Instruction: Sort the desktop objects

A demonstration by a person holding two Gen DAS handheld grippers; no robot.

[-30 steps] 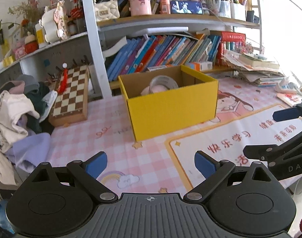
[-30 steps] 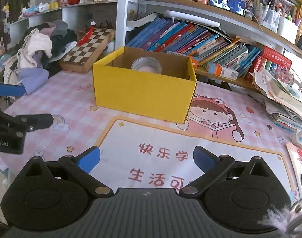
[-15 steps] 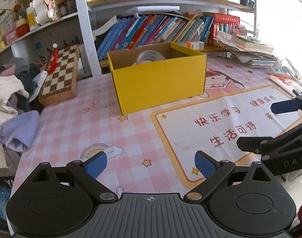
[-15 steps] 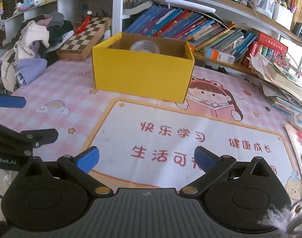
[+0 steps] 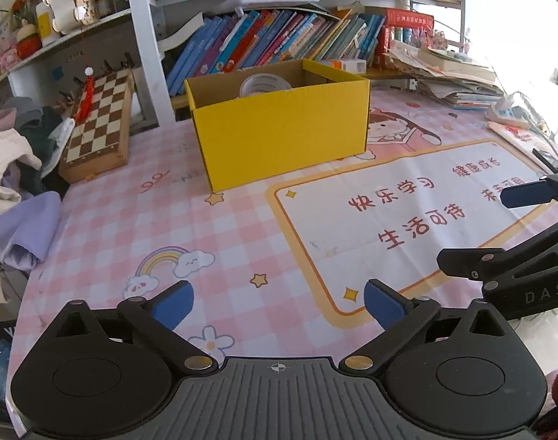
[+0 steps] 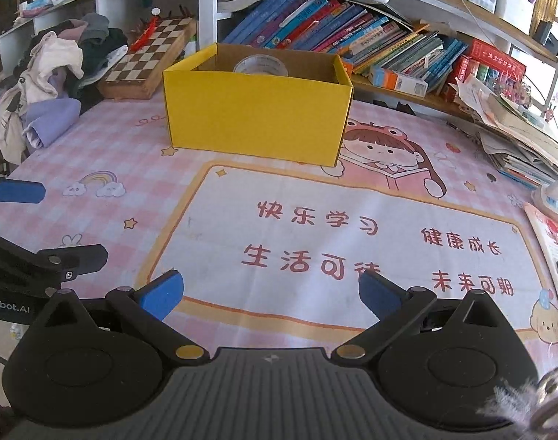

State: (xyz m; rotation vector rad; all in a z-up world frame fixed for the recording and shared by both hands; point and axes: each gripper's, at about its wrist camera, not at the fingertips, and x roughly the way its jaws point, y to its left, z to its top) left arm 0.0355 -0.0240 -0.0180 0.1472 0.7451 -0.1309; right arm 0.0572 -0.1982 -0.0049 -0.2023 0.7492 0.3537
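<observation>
Yellow box [image 5: 280, 135], roll of tape [image 5: 265, 84] inside, sits mid-mat and farther off than a second ago: you've drawn both tongs back, left gripper [image 5: 279, 304] and right gripper [image 6: 269, 293] wide open, empty, so sorting looks finished.

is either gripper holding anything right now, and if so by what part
Nothing is held. The left gripper and the right gripper are both open, with only the mat showing between their fingers.
</observation>
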